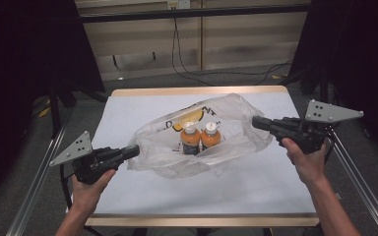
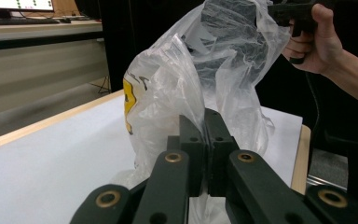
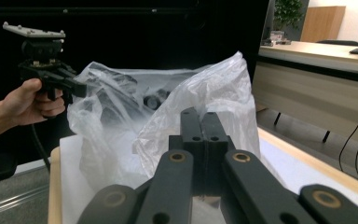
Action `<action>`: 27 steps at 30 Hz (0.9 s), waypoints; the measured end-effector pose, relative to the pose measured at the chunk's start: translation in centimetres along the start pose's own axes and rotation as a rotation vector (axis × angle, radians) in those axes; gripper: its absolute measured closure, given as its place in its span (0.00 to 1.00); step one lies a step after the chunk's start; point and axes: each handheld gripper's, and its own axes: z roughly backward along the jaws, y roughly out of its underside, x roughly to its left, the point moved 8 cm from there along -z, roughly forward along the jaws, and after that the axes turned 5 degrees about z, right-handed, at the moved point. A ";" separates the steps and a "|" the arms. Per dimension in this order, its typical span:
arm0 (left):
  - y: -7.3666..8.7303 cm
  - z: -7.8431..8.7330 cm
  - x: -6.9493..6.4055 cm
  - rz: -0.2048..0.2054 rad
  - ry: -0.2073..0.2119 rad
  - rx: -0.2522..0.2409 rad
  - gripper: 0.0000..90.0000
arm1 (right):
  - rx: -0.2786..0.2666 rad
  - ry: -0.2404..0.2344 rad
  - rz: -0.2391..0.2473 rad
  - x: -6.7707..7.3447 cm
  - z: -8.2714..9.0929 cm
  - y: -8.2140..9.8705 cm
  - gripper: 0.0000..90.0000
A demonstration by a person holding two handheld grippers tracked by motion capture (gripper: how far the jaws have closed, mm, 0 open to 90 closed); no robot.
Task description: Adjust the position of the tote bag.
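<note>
left hand-held gripper | clamps bag edge; right hand-held gripper | same

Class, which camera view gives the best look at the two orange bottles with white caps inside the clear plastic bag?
The high view: it looks down into the open clear plastic bag, so both orange bottles with white caps stand plainly visible side by side. In the left gripper view and the right gripper view, crinkled plastic hides them; no bottle can be made out.
</note>
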 end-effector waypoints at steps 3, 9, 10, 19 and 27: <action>-0.7 -0.2 0.6 0.000 -0.009 -0.018 0.99 | -0.005 0.008 0.001 -0.8 -0.4 -1.1 1.00; -1.7 -0.4 1.2 0.007 -0.025 -0.036 0.99 | -0.022 0.014 0.003 -1.5 -1.0 -2.5 1.00; -2.0 -0.3 1.5 0.000 -0.035 -0.034 0.99 | -0.020 0.018 0.010 -1.6 -1.1 -2.7 1.00; -3.9 -0.4 3.1 0.005 -0.063 -0.076 0.99 | -0.081 0.061 0.009 -3.2 -0.9 -5.4 1.00; -5.8 -0.4 4.4 0.017 -0.083 -0.104 0.99 | -0.097 0.090 0.012 -5.0 -1.3 -7.5 1.00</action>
